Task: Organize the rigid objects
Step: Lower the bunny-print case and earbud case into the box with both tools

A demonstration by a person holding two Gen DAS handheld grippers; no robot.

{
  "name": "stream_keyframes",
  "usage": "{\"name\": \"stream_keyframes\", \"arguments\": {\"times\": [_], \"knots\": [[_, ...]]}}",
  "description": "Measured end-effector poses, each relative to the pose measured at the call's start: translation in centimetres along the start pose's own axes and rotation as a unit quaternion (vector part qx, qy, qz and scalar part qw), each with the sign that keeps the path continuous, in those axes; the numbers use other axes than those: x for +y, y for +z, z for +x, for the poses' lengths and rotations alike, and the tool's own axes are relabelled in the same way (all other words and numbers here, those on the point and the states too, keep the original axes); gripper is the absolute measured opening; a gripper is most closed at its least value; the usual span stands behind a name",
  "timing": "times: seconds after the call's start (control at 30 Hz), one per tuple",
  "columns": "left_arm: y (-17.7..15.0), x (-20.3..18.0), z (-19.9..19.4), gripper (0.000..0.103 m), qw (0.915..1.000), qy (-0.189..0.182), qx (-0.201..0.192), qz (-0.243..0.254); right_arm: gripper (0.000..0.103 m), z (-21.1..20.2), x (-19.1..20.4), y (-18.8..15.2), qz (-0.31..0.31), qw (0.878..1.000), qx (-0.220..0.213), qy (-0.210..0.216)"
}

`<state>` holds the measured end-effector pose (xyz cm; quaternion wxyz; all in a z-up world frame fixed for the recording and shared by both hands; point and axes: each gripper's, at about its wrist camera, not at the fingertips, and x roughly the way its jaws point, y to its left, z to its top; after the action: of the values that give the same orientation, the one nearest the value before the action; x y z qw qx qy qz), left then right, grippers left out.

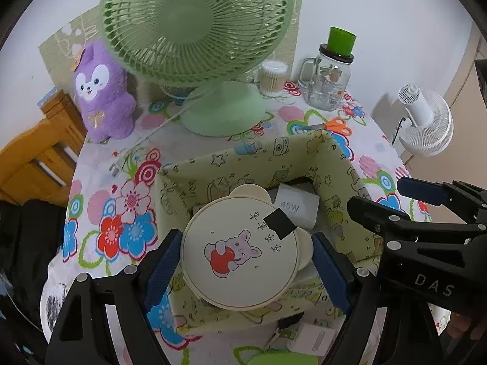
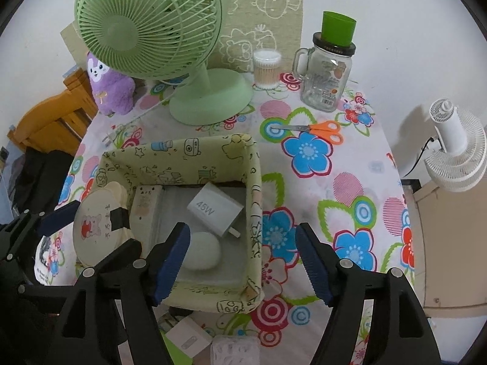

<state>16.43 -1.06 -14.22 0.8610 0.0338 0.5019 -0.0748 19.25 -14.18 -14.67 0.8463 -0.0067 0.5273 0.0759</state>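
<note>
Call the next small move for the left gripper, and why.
Probably lower the round case into the fabric bin and release. The left gripper clamps it above the bin; the right gripper stands open and empty, and the charger leaves floor room.

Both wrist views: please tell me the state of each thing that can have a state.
Left gripper: shut on round case, above the storage box.
Right gripper: open, empty.
Glass jar: lidded, green cup on top.
Scissors: closed, flat.
Green fan: upright.

Even indoor light, fisheye-curved edges
</note>
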Motion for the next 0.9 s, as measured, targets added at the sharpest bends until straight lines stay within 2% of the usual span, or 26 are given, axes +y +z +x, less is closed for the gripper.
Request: {"name": "stream_keyframes", "arguments": {"times": [0.17,0.9], "knots": [[0.4,-0.6,0.7,0.085,0.9999,-0.004,-0.001,0.011,0.080,0.1,-0.9,0.1,0.010,1.000,-0.001,-0.009],[0.7,-1.8,4.5,0.086,0.9989,-0.024,0.031,0.027,0.080,1.4,-2.6,-0.6,0.025,0.999,0.019,-0.035]]}}
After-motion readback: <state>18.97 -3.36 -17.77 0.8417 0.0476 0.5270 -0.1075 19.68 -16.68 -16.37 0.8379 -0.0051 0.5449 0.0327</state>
